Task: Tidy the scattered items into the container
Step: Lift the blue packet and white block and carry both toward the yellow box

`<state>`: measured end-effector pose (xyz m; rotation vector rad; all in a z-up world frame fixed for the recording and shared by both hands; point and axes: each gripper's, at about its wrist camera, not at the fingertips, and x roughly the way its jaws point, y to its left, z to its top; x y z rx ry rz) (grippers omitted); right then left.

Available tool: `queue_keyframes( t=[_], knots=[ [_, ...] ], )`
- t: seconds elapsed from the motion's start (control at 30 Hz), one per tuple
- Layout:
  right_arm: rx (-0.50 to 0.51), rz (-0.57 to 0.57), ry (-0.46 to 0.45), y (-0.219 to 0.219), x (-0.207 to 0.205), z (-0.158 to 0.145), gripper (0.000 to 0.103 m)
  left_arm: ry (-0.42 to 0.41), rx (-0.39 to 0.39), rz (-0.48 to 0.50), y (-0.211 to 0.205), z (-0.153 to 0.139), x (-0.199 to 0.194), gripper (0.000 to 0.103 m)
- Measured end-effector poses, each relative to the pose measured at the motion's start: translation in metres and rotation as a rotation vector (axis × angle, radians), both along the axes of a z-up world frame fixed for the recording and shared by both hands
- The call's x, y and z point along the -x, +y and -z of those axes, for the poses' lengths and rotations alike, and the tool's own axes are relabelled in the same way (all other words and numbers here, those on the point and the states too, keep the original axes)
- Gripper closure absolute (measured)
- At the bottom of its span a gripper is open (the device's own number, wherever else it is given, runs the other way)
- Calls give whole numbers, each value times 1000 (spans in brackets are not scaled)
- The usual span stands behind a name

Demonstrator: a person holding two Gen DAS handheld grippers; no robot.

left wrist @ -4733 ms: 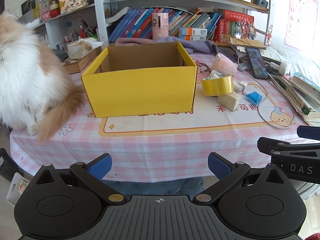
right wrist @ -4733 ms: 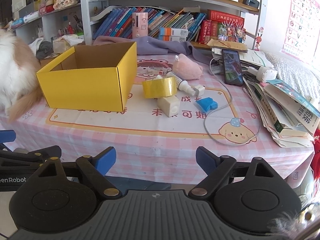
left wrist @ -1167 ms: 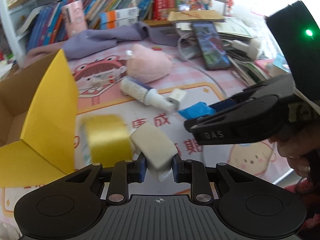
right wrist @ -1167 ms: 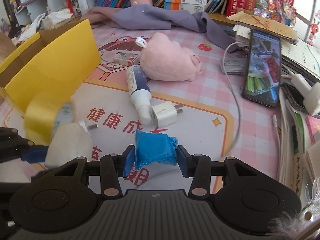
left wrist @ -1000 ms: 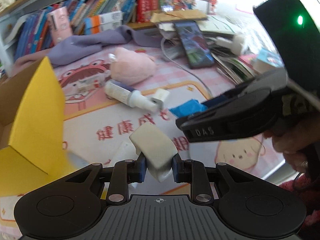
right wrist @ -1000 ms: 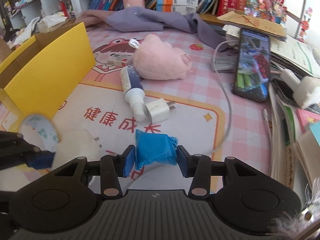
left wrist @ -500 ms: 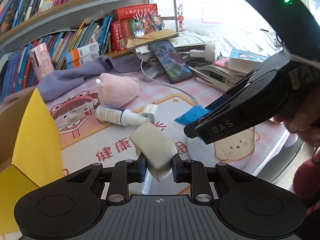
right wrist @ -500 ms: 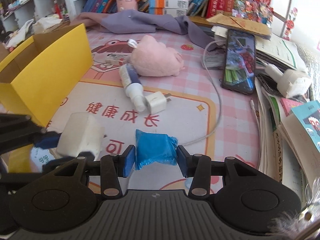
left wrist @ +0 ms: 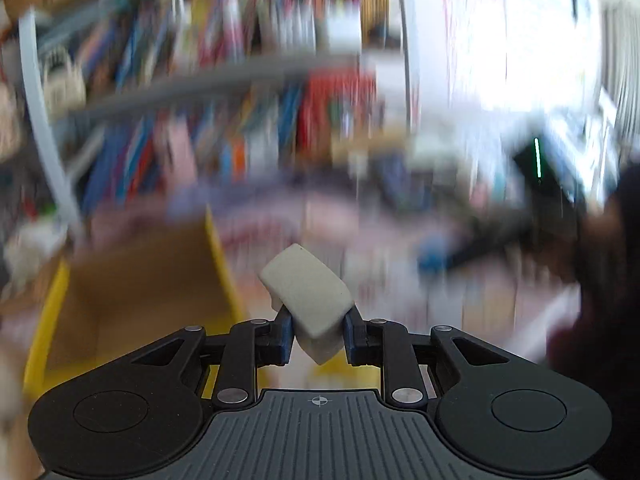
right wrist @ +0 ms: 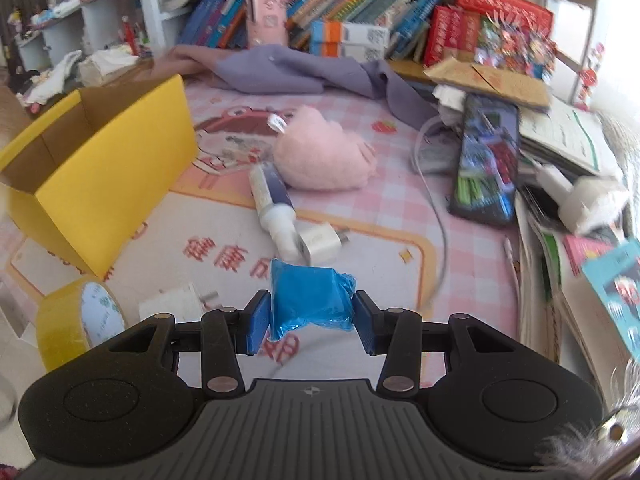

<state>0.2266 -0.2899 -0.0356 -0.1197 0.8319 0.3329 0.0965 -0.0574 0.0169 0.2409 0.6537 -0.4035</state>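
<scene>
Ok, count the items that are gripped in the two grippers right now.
2. A white block is clamped in the left gripper, near the yellow box. A blue packet is clamped in the right gripper, above the mat. Neither grip is hidden.

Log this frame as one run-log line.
left gripper: shut on white block | right gripper: shut on blue packet | yellow box: open

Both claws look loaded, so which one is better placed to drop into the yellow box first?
Left, probably: the left claw holds its white block beside the yellow box; the right claw sits farther off.
</scene>
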Motion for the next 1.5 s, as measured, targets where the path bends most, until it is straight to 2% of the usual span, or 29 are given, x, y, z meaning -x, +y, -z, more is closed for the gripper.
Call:
queue_keyframes(
  t=[0.07, 0.17, 0.4, 0.63, 1.1, 1.3, 1.5],
  knots=[
    [-8, -16, 0, 3, -5, 0, 61, 80, -3, -13, 1, 18, 8, 80],
    [-15, -43, -5, 6, -10, -1, 61, 118, -2, -53, -1, 34, 9, 80],
    [-11, -69, 34, 10, -12, 3, 61, 133, 48, -113, 2, 46, 1, 80],
    [-4, -30, 47, 4, 5, -2, 61, 127, 67, -87, 7, 51, 4, 80],
    [51, 193, -6, 34, 97, -21, 61, 93, 97, -30, 60, 52, 31, 80],
    [73, 230, -11, 63, 149, -23, 61, 57, 108, -32, 85, 44, 57, 80],
    [43, 236, -3, 92, 186, -19, 61, 35, 66, -17, 100, 38, 81, 80]
  ],
)
